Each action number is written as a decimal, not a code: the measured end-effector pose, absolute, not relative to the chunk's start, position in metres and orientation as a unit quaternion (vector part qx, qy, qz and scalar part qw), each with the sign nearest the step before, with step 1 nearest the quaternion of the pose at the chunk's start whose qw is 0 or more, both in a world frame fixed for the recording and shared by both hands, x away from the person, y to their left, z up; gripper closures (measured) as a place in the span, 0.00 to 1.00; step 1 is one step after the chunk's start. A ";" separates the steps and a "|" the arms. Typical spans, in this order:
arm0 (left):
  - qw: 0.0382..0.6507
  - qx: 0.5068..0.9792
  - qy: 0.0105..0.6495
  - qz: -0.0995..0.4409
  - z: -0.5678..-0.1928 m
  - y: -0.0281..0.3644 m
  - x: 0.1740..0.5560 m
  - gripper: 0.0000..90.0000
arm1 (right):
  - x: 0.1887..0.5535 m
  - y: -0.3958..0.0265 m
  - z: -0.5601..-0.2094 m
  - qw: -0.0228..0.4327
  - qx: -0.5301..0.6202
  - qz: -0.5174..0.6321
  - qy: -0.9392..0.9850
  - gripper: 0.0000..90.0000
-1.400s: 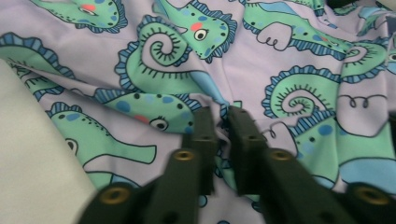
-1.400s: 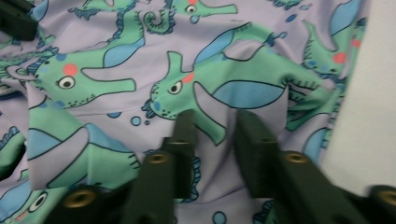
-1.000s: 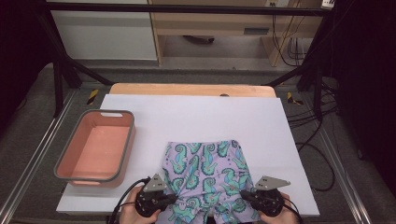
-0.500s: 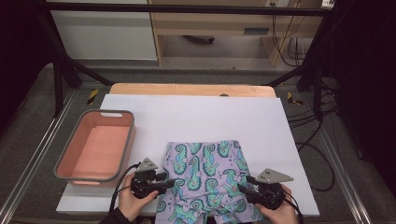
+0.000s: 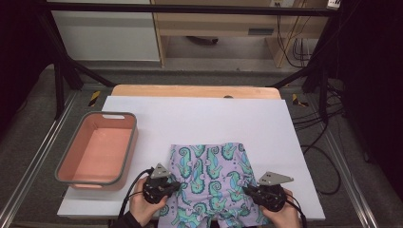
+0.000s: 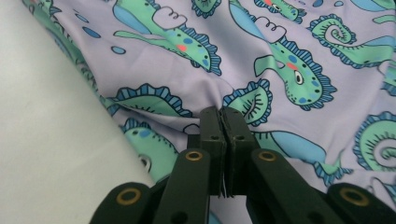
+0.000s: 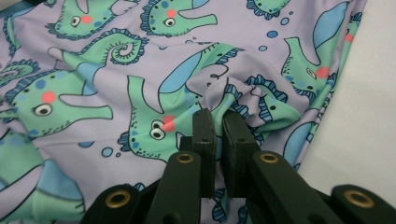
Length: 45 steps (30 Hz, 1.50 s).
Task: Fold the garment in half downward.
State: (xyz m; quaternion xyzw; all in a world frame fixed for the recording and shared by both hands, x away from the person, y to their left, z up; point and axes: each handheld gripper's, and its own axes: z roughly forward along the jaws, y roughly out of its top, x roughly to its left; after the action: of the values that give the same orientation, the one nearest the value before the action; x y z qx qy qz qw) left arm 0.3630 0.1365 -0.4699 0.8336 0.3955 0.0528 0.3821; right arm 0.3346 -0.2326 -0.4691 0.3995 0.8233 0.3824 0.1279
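Since the earlier frame the left gripper (image 5: pixel 177 183) has slid outward to the left edge of the seahorse-print shorts (image 5: pixel 211 183), and both sets of jaws have just closed again. The shorts lie flat at six o'clock on the white board (image 5: pixel 199 118), with the pink bin (image 5: pixel 66 168) at about eight o'clock.

The left gripper's jaws pinch a small fold of the fabric; the right gripper (image 5: pixel 248 191) nips a puckered ridge at the opposite edge.

Judged from here, either bite is shallow: a brisk lift could pull the cloth free, or gather one layer alone.

The gripper views show the pinched folds; the high view shows the bin and the spacing of the hands.
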 end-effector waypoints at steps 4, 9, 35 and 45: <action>0.384 0.837 0.390 0.029 -0.458 0.154 0.356 0.99 | 0.323 -0.241 -0.463 0.113 0.404 0.384 0.822 0.96; 0.381 0.844 0.377 0.025 -0.458 0.158 0.348 0.98 | 0.311 -0.246 -0.468 0.083 0.411 0.370 0.829 0.93; 0.409 0.815 0.396 0.106 -0.448 0.156 0.438 0.10 | 0.420 -0.231 -0.452 0.175 0.410 0.418 0.792 0.27; 0.378 0.814 0.427 0.115 -0.461 0.148 0.477 0.12 | 0.453 -0.238 -0.471 0.177 0.438 0.396 0.787 0.37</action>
State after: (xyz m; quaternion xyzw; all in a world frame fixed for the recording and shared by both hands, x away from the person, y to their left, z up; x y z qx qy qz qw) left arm 0.4772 0.1483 -0.4607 0.8135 0.4271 0.1147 0.3776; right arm 0.4531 -0.2385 -0.4709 0.4376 0.7873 0.3965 0.1774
